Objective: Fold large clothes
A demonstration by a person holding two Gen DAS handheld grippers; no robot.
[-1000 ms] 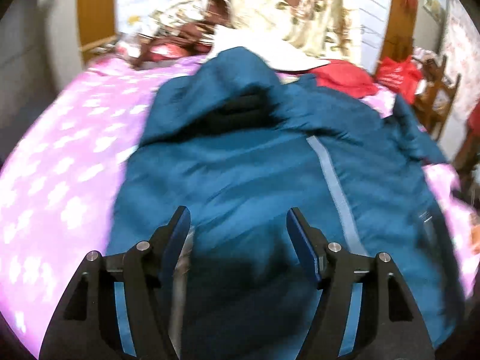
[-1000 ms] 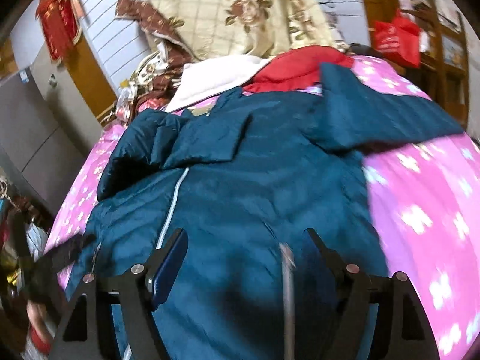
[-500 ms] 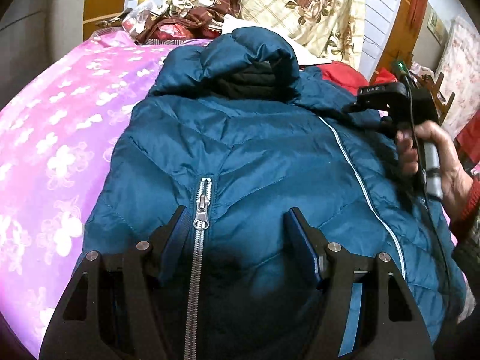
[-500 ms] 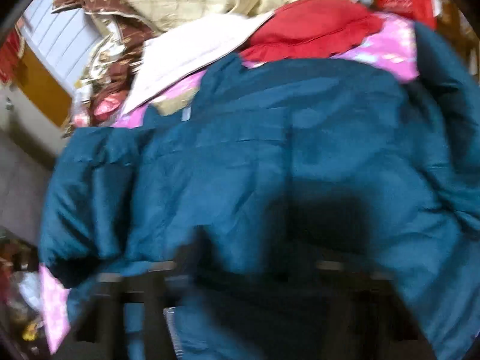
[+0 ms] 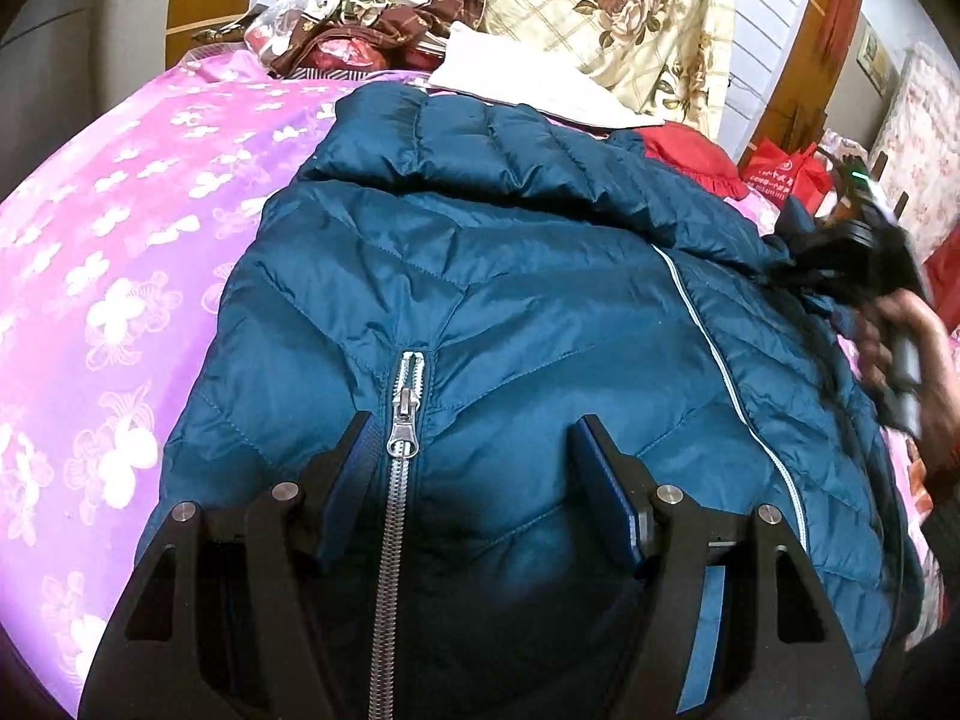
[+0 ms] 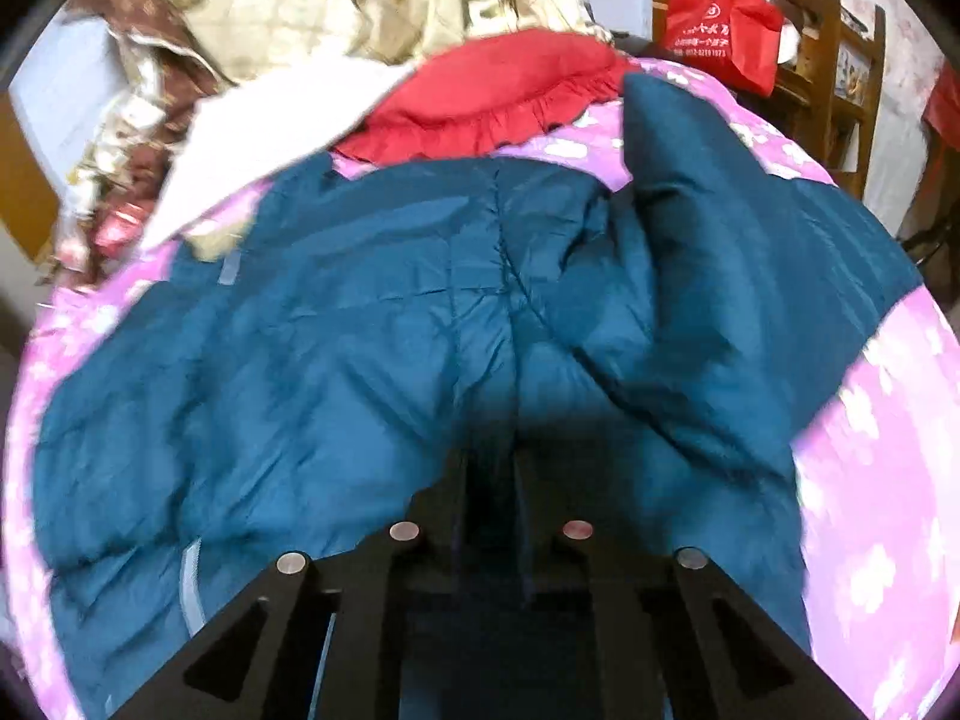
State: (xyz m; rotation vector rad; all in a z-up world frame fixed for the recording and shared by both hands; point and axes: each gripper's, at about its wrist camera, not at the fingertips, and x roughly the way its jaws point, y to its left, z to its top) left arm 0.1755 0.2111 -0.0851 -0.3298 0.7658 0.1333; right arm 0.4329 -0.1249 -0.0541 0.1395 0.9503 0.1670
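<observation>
Jacket: teal quilted down jacket point(image 5: 510, 312) lies spread on the pink flowered bedspread point(image 5: 120, 276); it fills the space ahead of both pairs of fingers; its folded-over collar end lies farthest from the left fingers
Zipper: silver zipper point(image 5: 399, 450) runs down the jacket just inside the left-hand finger of the left gripper; its pull sits level with that fingertip; a pale piping line point(image 5: 714, 348) crosses the jacket beyond the right-hand finger
Left gripper: left gripper point(image 5: 474, 438) hangs low over the jacket front; its fingers stand well apart with fabric under the gap; the blue pads do not press on anything
Right gripper: right gripper point(image 6: 489, 462) has just been closing; its fingers are drawn close together with a ridge of jacket fabric bunched up between the tips; blur and shadow hide the pads, yet the cloth puckers toward them as if pinched
Sleeve: one jacket sleeve point(image 6: 720, 228) lies ahead and to the right of the right fingers, reaching out over the bedspread
Beyond the jacket: red ruffled cushion point(image 6: 492, 96); white cloth point(image 5: 528, 78); floral quilt point(image 5: 612, 12); red bag point(image 6: 720, 30)
</observation>
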